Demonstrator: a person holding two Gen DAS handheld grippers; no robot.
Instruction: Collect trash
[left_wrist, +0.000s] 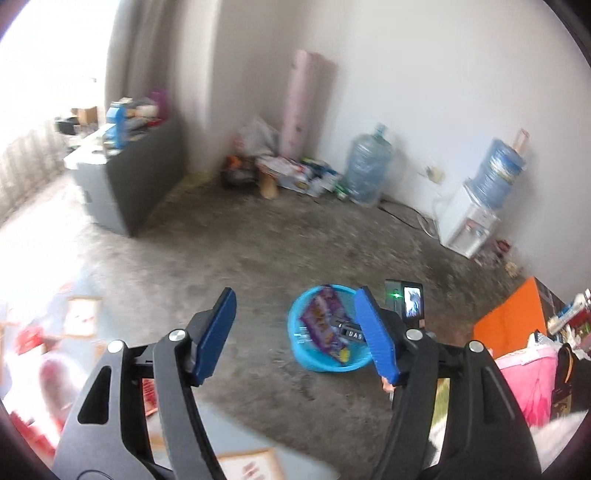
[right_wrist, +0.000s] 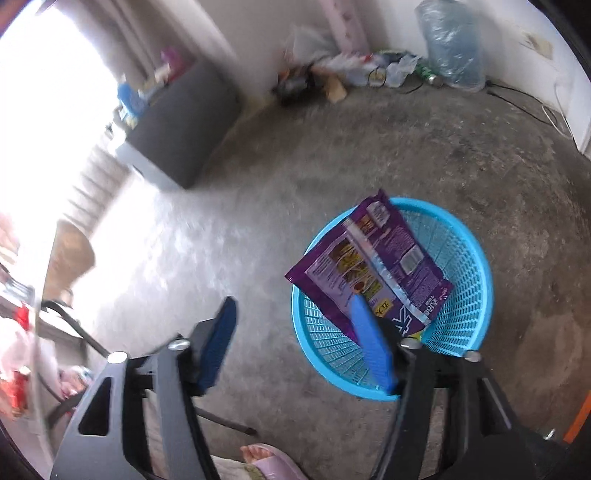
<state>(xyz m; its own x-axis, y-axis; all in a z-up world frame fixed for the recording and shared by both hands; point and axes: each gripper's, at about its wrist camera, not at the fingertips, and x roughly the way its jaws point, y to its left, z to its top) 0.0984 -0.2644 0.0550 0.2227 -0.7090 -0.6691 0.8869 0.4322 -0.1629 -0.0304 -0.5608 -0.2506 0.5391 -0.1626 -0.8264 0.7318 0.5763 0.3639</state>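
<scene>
purple wrapper (right_wrist: 373, 266) in blue basket (right_wrist: 465, 258), beside spread right gripper (right_wrist: 295, 339).

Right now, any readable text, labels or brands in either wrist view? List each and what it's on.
"DAS": white letters, cut off by a blue finger, on the dark right gripper body seen over the blue basket in the left wrist view.
"X": large white letter on the purple snack packet lying across the basket.
Smaller print, panels and barcode on the packet: too blurred to read.
Water jug label and floor boxes: unreadable.
</scene>
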